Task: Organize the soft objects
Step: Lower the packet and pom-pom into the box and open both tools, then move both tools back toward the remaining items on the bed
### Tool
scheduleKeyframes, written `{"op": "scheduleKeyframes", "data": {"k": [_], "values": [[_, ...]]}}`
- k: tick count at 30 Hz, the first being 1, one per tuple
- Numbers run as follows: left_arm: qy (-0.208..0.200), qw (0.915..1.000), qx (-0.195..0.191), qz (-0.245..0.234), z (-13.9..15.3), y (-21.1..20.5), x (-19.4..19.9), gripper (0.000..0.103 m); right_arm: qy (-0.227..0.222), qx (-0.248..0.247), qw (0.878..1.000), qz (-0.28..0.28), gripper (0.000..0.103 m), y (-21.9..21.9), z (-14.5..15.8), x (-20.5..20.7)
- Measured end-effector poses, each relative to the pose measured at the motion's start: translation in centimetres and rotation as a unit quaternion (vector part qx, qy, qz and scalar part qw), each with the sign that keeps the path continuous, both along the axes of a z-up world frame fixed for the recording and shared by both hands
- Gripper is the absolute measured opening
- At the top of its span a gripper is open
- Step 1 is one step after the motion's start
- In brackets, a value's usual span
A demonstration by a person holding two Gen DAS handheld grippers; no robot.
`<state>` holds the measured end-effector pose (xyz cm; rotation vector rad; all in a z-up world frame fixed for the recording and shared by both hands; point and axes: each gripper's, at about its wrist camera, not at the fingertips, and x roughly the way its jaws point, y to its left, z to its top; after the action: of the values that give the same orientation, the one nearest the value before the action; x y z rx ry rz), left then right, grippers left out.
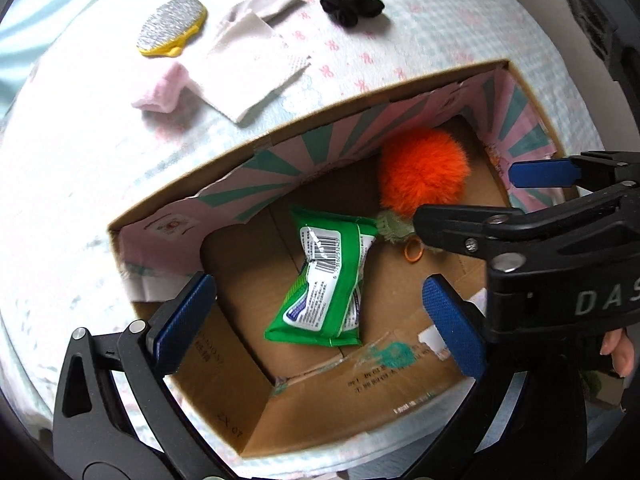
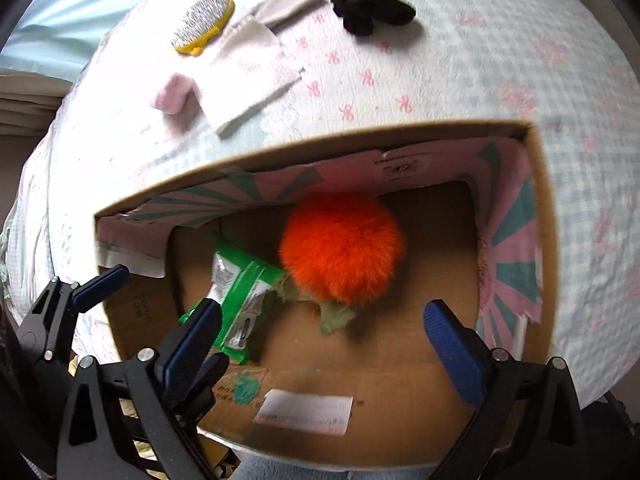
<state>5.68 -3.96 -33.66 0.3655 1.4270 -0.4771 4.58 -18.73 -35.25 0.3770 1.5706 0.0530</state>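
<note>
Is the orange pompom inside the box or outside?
Inside. The orange pompom rests on the cardboard box floor, touching the green wipes pack.

Bedspread with pink bows, yellow-backed silver scrubber, small orange ring inside box

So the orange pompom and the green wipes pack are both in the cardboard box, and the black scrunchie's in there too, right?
Not quite. The orange pompom and green wipes pack are in the cardboard box, but the black scrunchie lies outside it on the bedspread, as the right wrist view shows.
</note>
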Motion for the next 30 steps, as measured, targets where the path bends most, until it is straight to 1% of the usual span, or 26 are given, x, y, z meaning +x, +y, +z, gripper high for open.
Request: {"op": "scheduleKeyframes", "data": {"k": [4, 5, 10, 13, 15, 18, 24, 30], "values": [[-0.013, 0.9995, -0.008, 0.028, 2.7, 0.9, -0.4, 0.103, -0.024, -0.012, 1.000, 0.004, 0.100, 0.0, 3.2, -0.5], [-0.018, 0.9991, -0.009, 0.038, 3.4, 0.5, -1.1, 0.103, -0.030, -0.014, 0.999, 0.005, 0.100, -0.4, 4.1, -1.0], [-0.037, 0.9959, -0.019, 0.081, 8.2, 0.3, -2.8, 0.103, -0.070, -0.036, 0.997, 0.022, 0.100, -0.6, 9.8, -2.5], [-0.058, 0.9921, -0.030, 0.108, 11.8, 1.0, -4.0, 0.103, -0.090, -0.054, 0.994, 0.025, 0.100, -0.9, 13.0, -3.8], [-0.072, 0.9896, -0.034, 0.120, 13.5, 0.6, -4.7, 0.103, -0.106, -0.067, 0.992, 0.025, 0.100, -1.1, 15.0, -4.8], [-0.098, 0.9843, -0.038, 0.142, 16.4, 0.6, -5.8, 0.103, -0.130, -0.076, 0.988, 0.028, 0.100, -2.1, 17.2, -5.8], [-0.131, 0.9726, -0.052, 0.185, 19.9, 0.4, -7.2, 0.103, -0.170, -0.084, 0.982, 0.028, 0.100, -3.8, 21.0, -6.8], [-0.149, 0.9612, -0.059, 0.224, 21.6, 0.0, -6.9, 0.103, -0.212, -0.079, 0.974, 0.026, 0.101, -5.7, 24.1, -5.9]]}}
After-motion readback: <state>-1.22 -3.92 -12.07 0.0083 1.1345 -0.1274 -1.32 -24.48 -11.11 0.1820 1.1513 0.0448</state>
